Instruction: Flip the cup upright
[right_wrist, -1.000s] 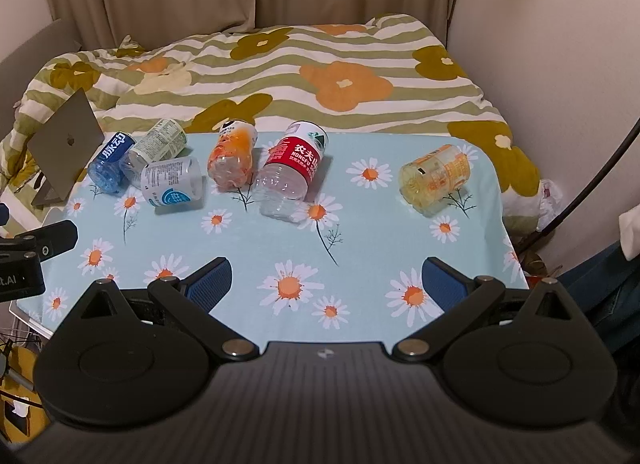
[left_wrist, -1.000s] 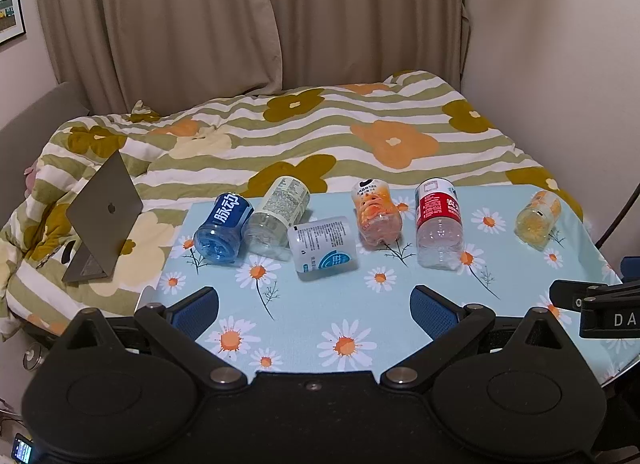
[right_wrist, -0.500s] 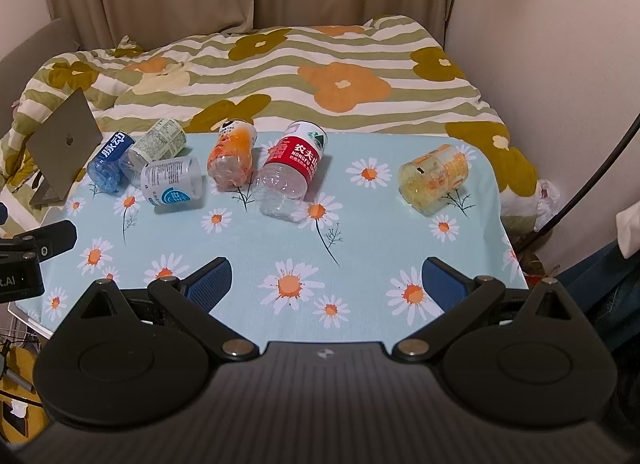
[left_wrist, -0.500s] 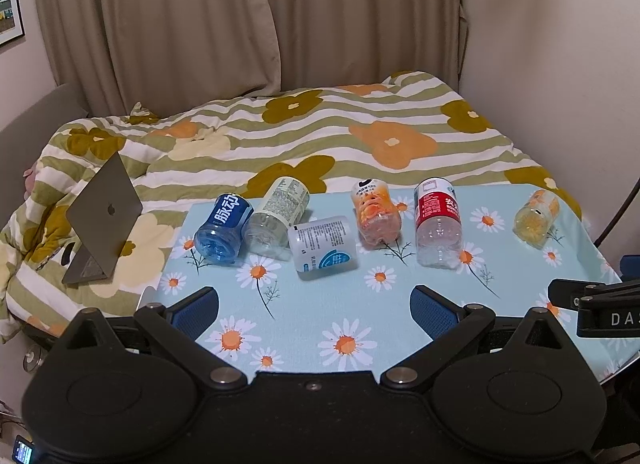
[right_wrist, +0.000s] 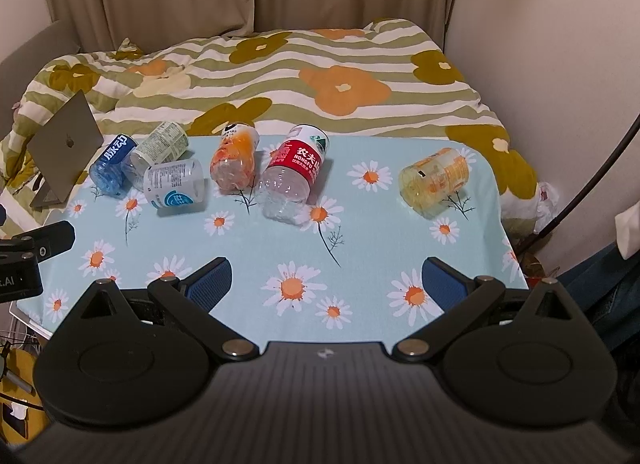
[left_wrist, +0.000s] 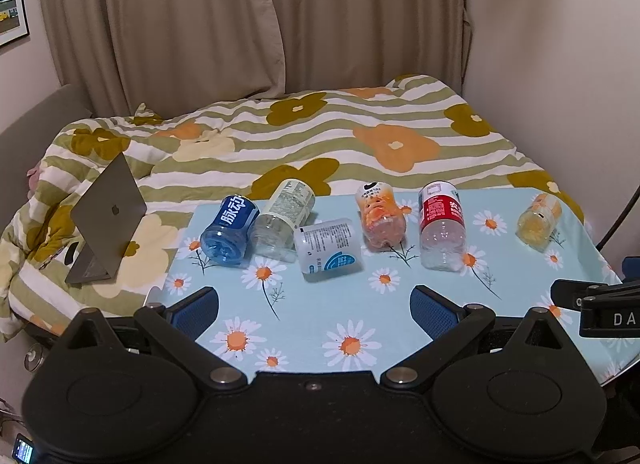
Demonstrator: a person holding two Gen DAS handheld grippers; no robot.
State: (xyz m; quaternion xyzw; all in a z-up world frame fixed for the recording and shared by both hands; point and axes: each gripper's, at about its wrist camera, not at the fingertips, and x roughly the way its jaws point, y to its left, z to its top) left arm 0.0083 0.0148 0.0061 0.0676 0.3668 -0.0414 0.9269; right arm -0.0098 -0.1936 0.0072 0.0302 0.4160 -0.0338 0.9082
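Observation:
Several cut plastic bottle cups lie on their sides on the daisy-print table (left_wrist: pixel 320 316) (right_wrist: pixel 380 232). From left: a blue one (left_wrist: pixel 230 229) (right_wrist: pixel 112 165), a pale green-labelled one (left_wrist: pixel 285 213) (right_wrist: pixel 160 149), a white one (left_wrist: pixel 328 250) (right_wrist: pixel 174 183), an orange one (left_wrist: pixel 380 215) (right_wrist: pixel 234 161), a red-labelled one (left_wrist: pixel 442 225) (right_wrist: pixel 294 177), and a yellow one apart at the right (left_wrist: pixel 538 219) (right_wrist: pixel 434 179). My left gripper (left_wrist: pixel 314 308) is open and empty above the table's near edge. My right gripper (right_wrist: pixel 326 284) is open and empty, well short of the cups.
A bed with a striped flower quilt (left_wrist: pixel 320 135) lies behind the table. A half-open laptop (left_wrist: pixel 106 215) (right_wrist: pixel 64 145) stands on the quilt at the left. Curtains and a wall are behind. The other gripper's side shows at the right edge (left_wrist: pixel 600 304) and left edge (right_wrist: pixel 28 256).

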